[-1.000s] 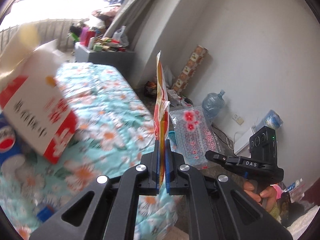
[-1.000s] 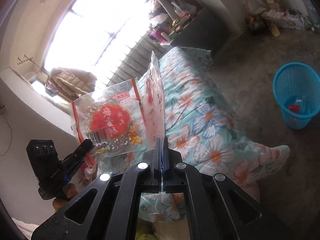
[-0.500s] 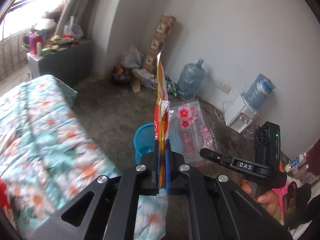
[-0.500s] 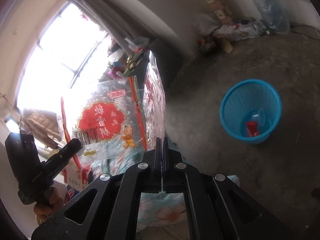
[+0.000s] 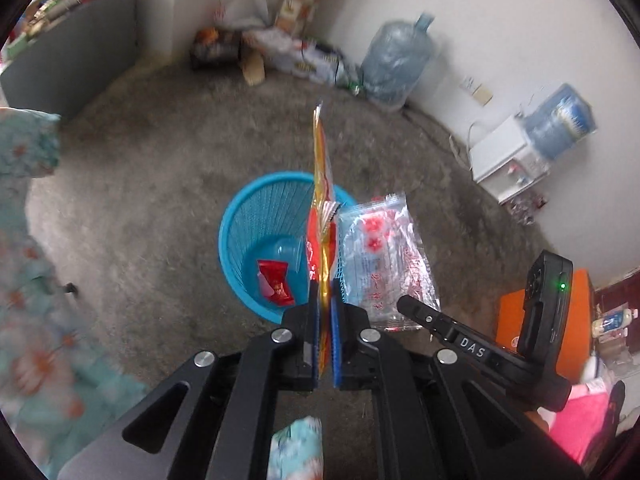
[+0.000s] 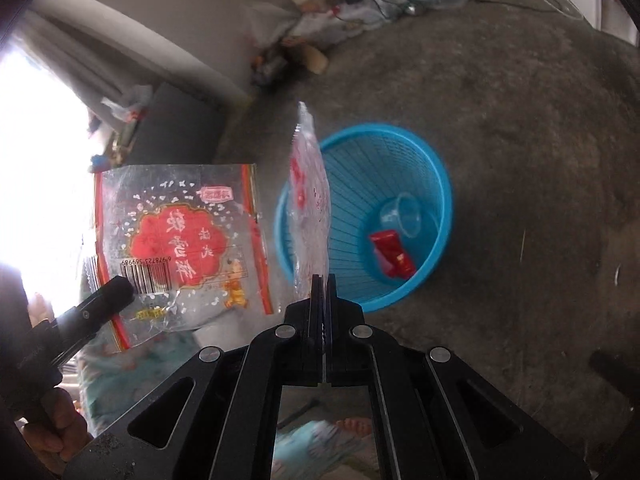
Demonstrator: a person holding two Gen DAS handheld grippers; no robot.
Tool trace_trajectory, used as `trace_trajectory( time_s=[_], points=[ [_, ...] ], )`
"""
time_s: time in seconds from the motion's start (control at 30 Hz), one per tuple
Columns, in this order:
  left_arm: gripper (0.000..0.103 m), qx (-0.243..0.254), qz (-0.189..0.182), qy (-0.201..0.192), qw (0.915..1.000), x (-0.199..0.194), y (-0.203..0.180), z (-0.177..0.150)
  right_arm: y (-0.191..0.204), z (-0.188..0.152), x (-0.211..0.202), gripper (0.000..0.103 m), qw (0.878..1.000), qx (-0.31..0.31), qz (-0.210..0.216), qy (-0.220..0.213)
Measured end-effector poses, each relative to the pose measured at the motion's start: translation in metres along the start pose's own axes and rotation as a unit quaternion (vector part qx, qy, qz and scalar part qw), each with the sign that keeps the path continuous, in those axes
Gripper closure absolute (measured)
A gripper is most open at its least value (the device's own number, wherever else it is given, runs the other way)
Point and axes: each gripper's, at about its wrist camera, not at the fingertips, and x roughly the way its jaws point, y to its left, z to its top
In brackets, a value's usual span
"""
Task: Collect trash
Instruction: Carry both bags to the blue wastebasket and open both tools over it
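My left gripper (image 5: 325,300) is shut on a red-and-clear snack bag (image 5: 320,216), seen edge-on above the blue trash basket (image 5: 248,236). The same bag shows flat in the right wrist view (image 6: 180,240). My right gripper (image 6: 322,284) is shut on a clear bag with red flowers (image 6: 310,208), held over the basket's near rim (image 6: 440,184); it also shows in the left wrist view (image 5: 384,256). A red wrapper (image 6: 392,258) and a clear cup (image 6: 404,214) lie in the basket.
Grey concrete floor (image 5: 140,184) surrounds the basket. A floral bedspread (image 5: 24,280) lies at left. Water jugs (image 5: 396,64), a white dispenser (image 5: 504,160) and clutter (image 5: 256,52) line the far wall. A grey cabinet (image 5: 68,56) stands at back left.
Both grippers swung away from the bed and down toward the floor with their bags. The blue basket now sits directly under and ahead of both bags.
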Motion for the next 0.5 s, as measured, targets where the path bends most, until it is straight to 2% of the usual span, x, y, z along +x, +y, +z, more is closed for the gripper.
trace_trajectory(
  time_s=[0.07,0.13,0.17,0.2,0.23,0.3,0.37,0.5],
  points=[
    [0.098,0.003,0.011,0.008,0.9999,0.024,0.004,0.008,-0.009,0.006,0.016,0.099,1.0,0.005,-0.005,0.009],
    [0.086,-0.001,0.034,0.02,0.9992,0.05,0.009,0.015,-0.018,0.014,0.034,0.093,1.0,0.022,-0.013,0.014],
    [0.065,-0.008,0.051,0.026,0.9983,0.06,0.013,0.018,-0.022,0.017,0.043,0.08,0.999,0.026,-0.014,0.014],
    [0.047,-0.018,0.065,0.03,0.9973,0.069,0.019,0.019,-0.027,0.02,0.052,0.061,0.999,0.026,-0.019,0.014],
    [0.044,-0.029,0.076,0.032,0.9961,0.077,0.025,0.019,-0.032,0.02,0.057,0.054,0.999,0.028,-0.039,0.012],
    [0.044,-0.04,0.097,0.035,0.9939,0.082,0.034,0.018,-0.039,0.02,0.064,0.053,0.997,0.028,-0.067,0.01],
    [0.044,-0.054,0.099,0.031,0.9931,0.078,0.04,0.017,-0.043,0.018,0.062,0.053,0.997,0.033,-0.073,0.007],
    [0.043,-0.055,0.097,0.0,0.9937,0.052,0.04,0.022,-0.041,0.006,0.033,0.05,0.997,0.029,-0.07,-0.03]
  ],
)
